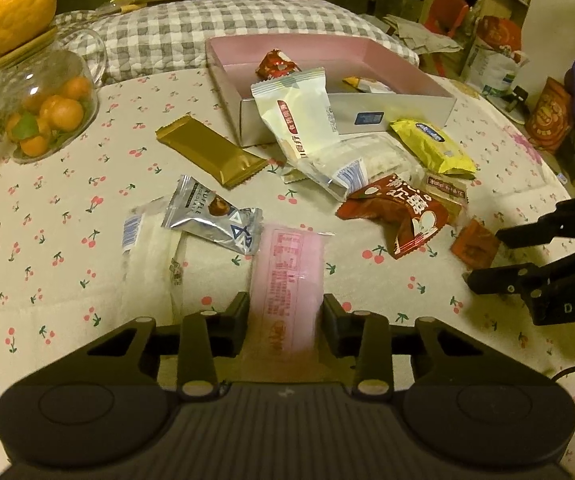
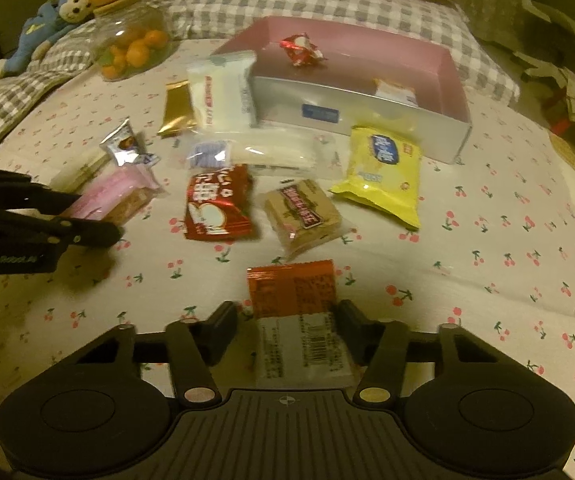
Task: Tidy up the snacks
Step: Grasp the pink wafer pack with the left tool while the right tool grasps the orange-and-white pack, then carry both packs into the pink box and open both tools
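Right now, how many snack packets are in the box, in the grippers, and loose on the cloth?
In the pink box: 2 (red candy, small packet)
In the grippers: 2 (pink packet in the left gripper, orange packet in the right gripper)
Loose on the tablecloth: 8 that I can make out
Total: 12

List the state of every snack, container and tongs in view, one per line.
Left tongs: shut on the pink wrapped snack bar.
Right tongs: shut on the orange-and-white snack packet.
Pink-lined open cardboard box: lidless, a few snacks inside.
White pillow packet: leaning on the box's front wall.
Gold foil bar: flat on the cloth.
Lidded glass jar: closed, small oranges inside.
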Tool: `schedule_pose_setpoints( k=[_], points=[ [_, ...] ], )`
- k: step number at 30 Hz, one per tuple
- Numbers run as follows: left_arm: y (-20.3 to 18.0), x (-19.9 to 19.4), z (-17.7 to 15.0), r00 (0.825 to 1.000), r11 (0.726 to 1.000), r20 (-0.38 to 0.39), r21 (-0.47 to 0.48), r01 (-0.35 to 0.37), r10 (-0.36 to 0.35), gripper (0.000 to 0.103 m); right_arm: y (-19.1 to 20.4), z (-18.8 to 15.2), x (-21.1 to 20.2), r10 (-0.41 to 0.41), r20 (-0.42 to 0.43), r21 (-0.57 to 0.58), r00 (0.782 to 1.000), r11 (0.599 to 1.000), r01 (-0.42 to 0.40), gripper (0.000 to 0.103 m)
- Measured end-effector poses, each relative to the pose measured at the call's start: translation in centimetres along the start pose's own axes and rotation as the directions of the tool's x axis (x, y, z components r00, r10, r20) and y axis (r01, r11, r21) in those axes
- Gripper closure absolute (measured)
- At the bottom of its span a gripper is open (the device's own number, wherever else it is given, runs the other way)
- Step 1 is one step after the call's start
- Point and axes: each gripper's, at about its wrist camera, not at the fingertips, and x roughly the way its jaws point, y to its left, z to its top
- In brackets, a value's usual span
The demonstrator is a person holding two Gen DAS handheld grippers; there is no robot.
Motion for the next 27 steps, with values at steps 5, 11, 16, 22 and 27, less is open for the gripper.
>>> schedule_pose_setpoints(
  k=[5, 11, 16, 22, 27],
  points=[
    [-0.1, -0.2, 0.1, 1.0, 1.0, -0.01, -0.016, 0.013, -0.013, 0.073, 0.9, 0.1, -0.2, -0.002, -0.006, -0.023, 1.0, 1.0, 0.002, 0.063],
    [-0.2, -0.6, 0.5, 0.999, 0.999, -0.03, -0.039, 0.023, -0.024, 0.073, 1.0, 0.2, -0.5, 0.015, -0.024, 0.004, 1.0, 1.0, -0.015, 0.064],
    [-0.2, -1.3, 0.9, 0.999, 0.998, -0.033, -0.05, 0.027, -0.029, 0.073, 1.1, 0.5, -1.0, 0.037, -0.032, 0.032, 0.999, 0.999, -0.036, 0.064],
    [0.1, -2.0, 1.4, 0.999, 0.997, -0.031, -0.071, 0.038, -0.041, 0.073, 0.9, 0.9, -1.9, 0.078, -0.035, 0.086, 0.996, 0.994, -0.075, 0.064],
    [0.3, -2.8, 2.3, 0.999, 0.995, -0.006, -0.084, 0.049, -0.05, 0.073, 0.6, 1.4, -3.0, 0.118, -0.019, 0.127, 0.993, 0.985, -0.115, 0.064]
  ],
)
